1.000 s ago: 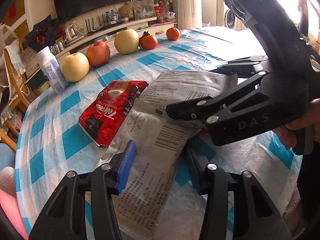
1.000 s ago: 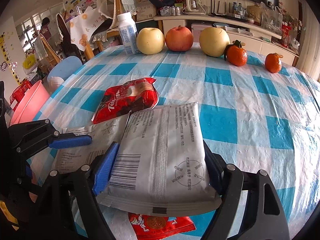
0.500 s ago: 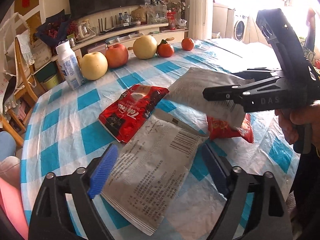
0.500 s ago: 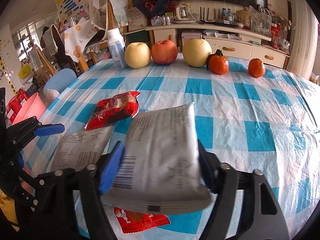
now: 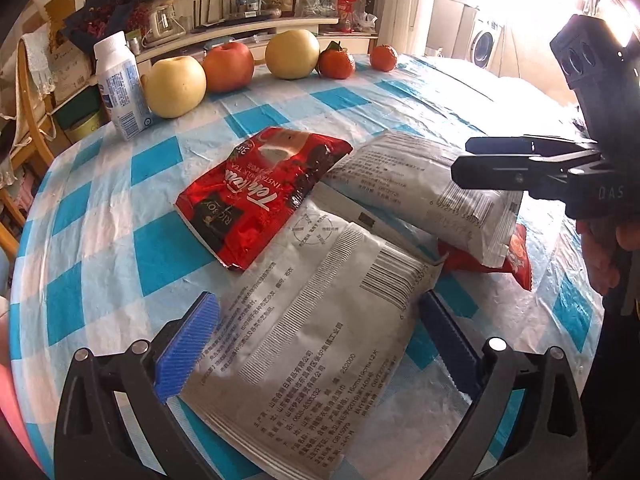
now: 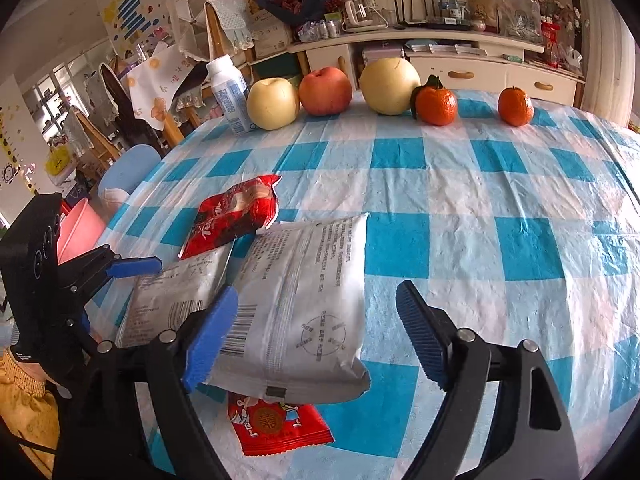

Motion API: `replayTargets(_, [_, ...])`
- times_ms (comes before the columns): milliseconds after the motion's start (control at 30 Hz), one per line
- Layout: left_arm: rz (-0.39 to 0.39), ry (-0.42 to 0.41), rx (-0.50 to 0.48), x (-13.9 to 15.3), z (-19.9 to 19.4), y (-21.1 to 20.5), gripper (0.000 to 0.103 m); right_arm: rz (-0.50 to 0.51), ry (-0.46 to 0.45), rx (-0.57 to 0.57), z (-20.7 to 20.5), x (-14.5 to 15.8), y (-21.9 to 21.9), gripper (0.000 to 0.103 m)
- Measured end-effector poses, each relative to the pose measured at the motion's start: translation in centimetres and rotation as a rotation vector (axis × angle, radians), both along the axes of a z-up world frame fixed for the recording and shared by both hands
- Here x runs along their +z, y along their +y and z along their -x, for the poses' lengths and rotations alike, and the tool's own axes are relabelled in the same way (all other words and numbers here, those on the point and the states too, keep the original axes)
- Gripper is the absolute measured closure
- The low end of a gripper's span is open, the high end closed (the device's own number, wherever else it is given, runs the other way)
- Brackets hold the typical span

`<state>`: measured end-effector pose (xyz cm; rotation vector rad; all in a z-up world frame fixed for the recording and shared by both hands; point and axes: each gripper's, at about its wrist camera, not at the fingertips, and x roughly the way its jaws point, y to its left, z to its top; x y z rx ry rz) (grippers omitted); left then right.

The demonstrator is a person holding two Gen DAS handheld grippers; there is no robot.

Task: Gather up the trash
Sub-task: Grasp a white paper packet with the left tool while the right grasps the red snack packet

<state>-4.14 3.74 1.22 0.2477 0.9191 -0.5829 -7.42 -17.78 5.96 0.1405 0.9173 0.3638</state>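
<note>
**Right gripper lets go of the grey packet**

Half a second ago the right gripper [image 6: 316,332] was clamped on the puffy grey packet [image 6: 304,312] and holding it off the cloth. Now its blue fingers stand wide apart and the packet lies on the checked tablecloth [image 6: 500,208], its near end resting on a small red wrapper [image 6: 276,426] by the near edge of the table. So nothing is in hand at this moment; I'd judge the lift undone and a fresh grip needed.

The left gripper [image 5: 316,348] is also spread wide, one pad on either side of the flat grey packet [image 5: 304,344] at the near edge, not yet squeezing it. The red tea sachet [image 5: 264,192] lies just beyond, overlapping both grey packets.

Fruit and a white bottle [image 5: 122,84] line the far edge, untouched.
</note>
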Motion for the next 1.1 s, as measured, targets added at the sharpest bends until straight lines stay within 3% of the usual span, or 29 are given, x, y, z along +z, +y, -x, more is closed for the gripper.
replayTargets(133, [-0.086, -0.032, -0.030, -0.3, 0.6, -1.5, 0.004, -0.008, 0.050, 0.047, 0.5, -0.8, 0.6, 0.011])
replayTargets(400, [-0.086, -0.042, -0.016, -0.2, 0.6, -2.0, 0.007, 0.061, 0.084, 0.226, 2.8, -1.7, 2.5, 0.008])
replayTargets(533, [-0.075, -0.073, -0.014, 0.4, 1.3, -2.4, 0.030, 0.168, 0.036, 0.271, 4.0, -2.0, 3.8, 0.010])
replayTargets(600, [-0.082, -0.085, -0.012, 0.4, 1.6, -2.7, 0.033, 0.201, 0.016, 0.275, 4.2, -1.9, 4.0, 0.022])
replayTargets(667, [-0.060, -0.081, -0.006, 0.5, 1.8, -2.6, 0.039, 0.212, 0.002, 0.262, 4.2, -1.7, 3.8, 0.048])
replayTargets(733, [-0.034, -0.076, 0.005, 0.7, 2.0, -2.4, 0.046, 0.200, 0.001, 0.252, 4.0, -1.6, 3.3, 0.053])
replayTargets(867, [0.006, -0.067, 0.041, 0.9, 2.2, -2.1, 0.050, 0.188, -0.005, 0.245, 3.9, -1.7, 3.1, 0.058])
replayTargets(1100, [0.105, -0.038, 0.117, 1.6, 2.4, -0.5, 0.070, 0.134, 0.007, 0.260, 4.5, -1.5, 3.9, 0.063])
